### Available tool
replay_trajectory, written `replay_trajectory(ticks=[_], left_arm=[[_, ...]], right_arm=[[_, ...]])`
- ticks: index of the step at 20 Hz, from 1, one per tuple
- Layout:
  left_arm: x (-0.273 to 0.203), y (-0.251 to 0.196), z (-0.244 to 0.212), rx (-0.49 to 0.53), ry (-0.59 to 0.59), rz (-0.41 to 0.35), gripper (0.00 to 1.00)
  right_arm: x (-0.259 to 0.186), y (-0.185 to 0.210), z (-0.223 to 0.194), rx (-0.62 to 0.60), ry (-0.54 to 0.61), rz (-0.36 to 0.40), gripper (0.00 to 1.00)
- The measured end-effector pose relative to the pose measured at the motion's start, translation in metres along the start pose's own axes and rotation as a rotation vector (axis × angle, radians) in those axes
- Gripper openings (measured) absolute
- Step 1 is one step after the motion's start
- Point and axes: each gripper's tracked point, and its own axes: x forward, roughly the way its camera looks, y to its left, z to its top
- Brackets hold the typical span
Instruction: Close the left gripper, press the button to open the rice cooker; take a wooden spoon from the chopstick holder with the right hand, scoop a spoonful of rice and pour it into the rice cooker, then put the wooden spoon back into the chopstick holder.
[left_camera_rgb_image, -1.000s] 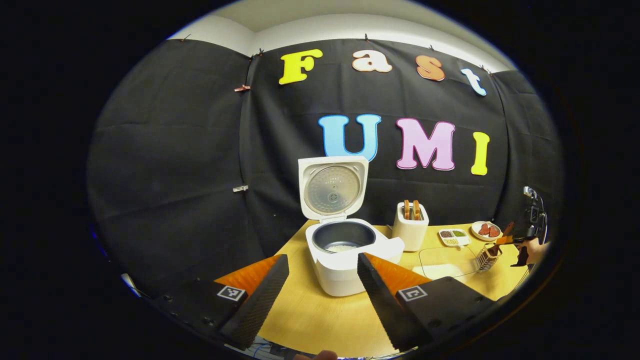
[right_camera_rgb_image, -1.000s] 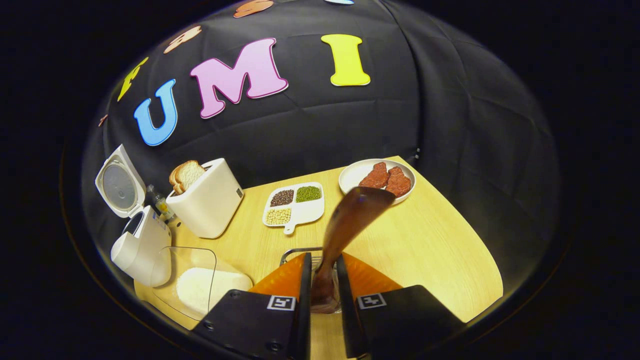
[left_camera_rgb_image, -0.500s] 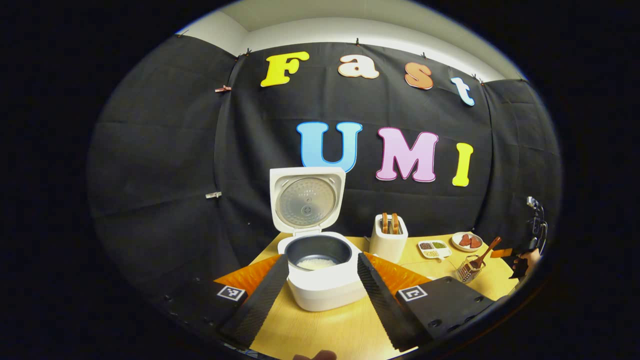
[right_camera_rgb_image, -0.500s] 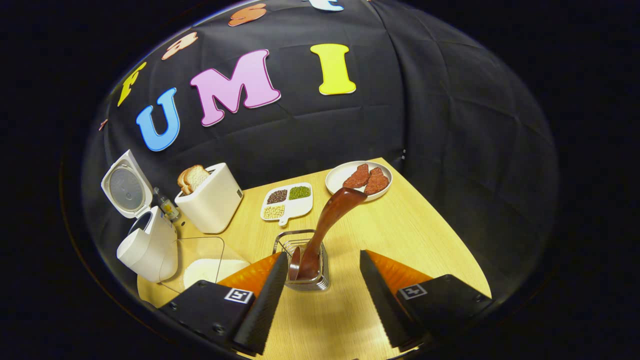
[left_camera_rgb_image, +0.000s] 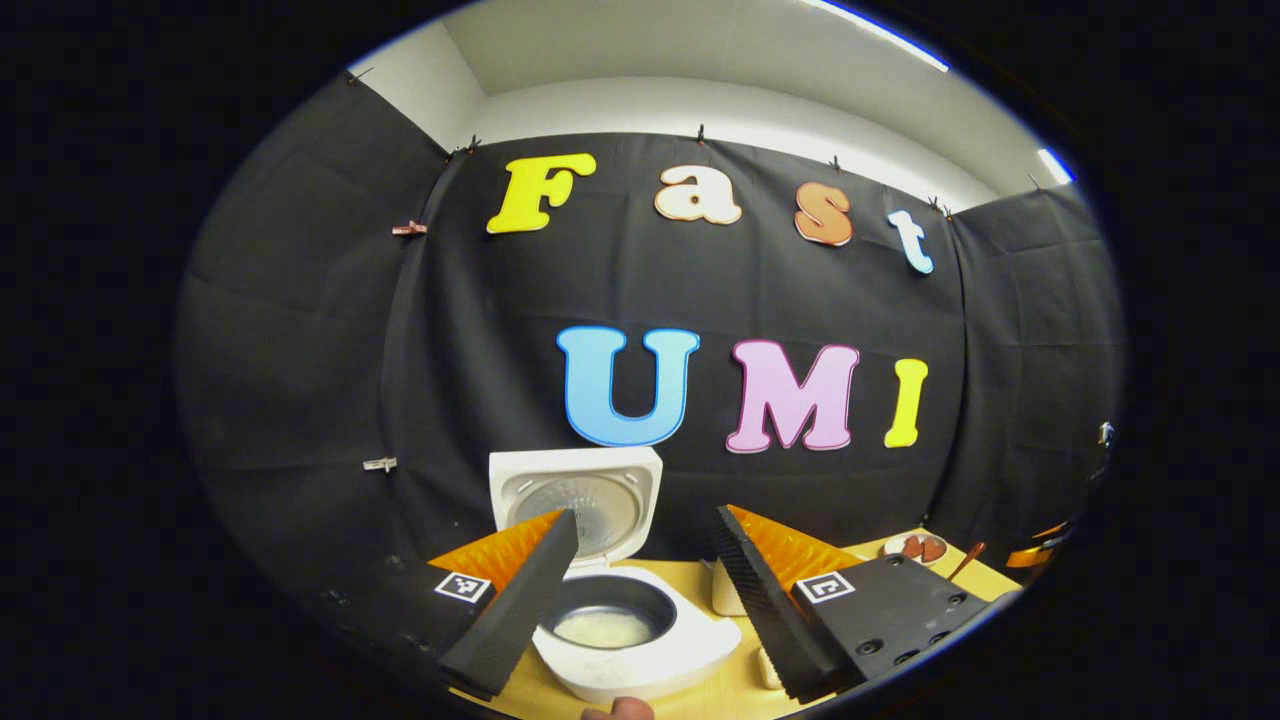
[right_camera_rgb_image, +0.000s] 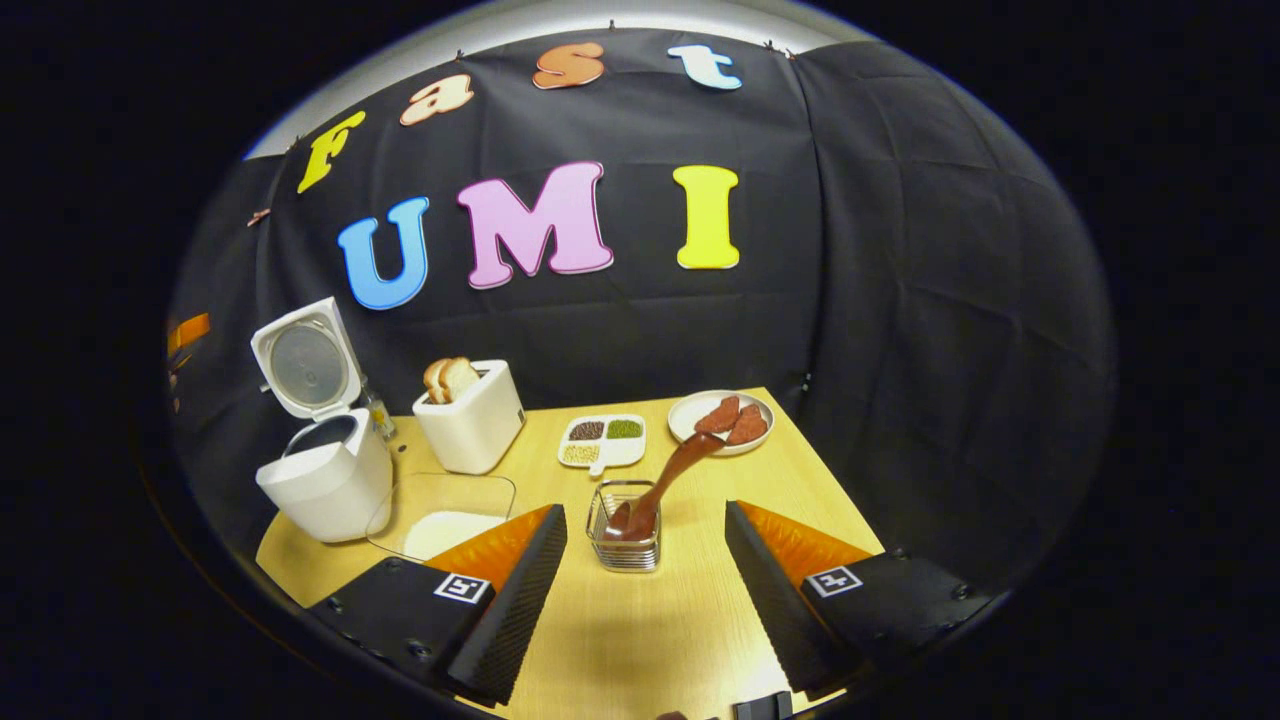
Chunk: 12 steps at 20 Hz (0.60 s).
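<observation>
On your desk (right_camera_rgb_image: 640, 640) you see a white toaster (right_camera_rgb_image: 474, 422) with bread, a divided dish (right_camera_rgb_image: 603, 440) of beans beside it, and a plate (right_camera_rgb_image: 690, 412) of red pieces.

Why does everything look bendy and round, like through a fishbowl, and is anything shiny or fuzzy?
In the right gripper view, the fisheye lens bows the edges of the yellow wooden table, and the clear glass rice container shows faint glare. In the left gripper view, the open white rice cooker looks squashed low, the pale ceiling glows bright, and things at the far right rim are small and blurry.
</observation>
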Motion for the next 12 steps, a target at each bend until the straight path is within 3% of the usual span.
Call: replay_trajectory(ticks=[6,12], left_arm=[[0.063,0.018,0.054,0.006,-0.106,0.022,0.95],[0.140,0.058,0.063,-0.056,-0.108,0.091,0.95]], right_arm=[[-0.028,0.003,0.028,0.004,-0.076,-0.035,0.98],[-0.045,0.000,0.026,-0.004,-0.077,-0.073,0.99]])
